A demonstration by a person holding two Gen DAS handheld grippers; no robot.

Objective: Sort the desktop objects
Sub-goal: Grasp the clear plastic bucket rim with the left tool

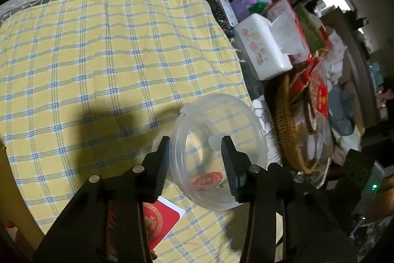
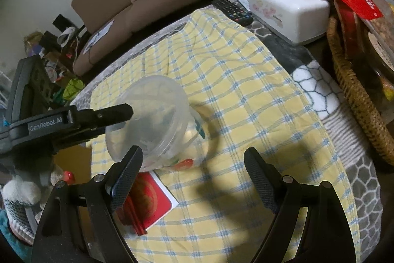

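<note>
- Clear plastic, the lidded container (image 1: 216, 152) lies tipped on its side on the yellow checked cloth (image 1: 98, 61) over the desk, at about five o'clock in the left wrist view, with a red strawberry print low on its wall.
- Left tongs (image 1: 195, 162) have one finger outside the rim and the other over the container's open face. Whether the pads press on the wall yet, I cannot tell.
- Right tongs (image 2: 194, 176) stand wide apart and empty over bare cloth, at six o'clock in their own view, with the container just beyond the left-hand finger (image 2: 130, 169).
- Beneath the container, toward seven o'clock, a red card (image 1: 157, 221) lies flat on the cloth.
- Off at two o'clock sit a white tissue box (image 1: 263, 48) and a wicker basket (image 1: 288, 130) full of packets, near the cloth's edge.
- Risk, as I judge it: thin, slick plastic may flex or squirt out of a rim grip. A lift could then drop it onto the card or roll it toward the basket.
</note>
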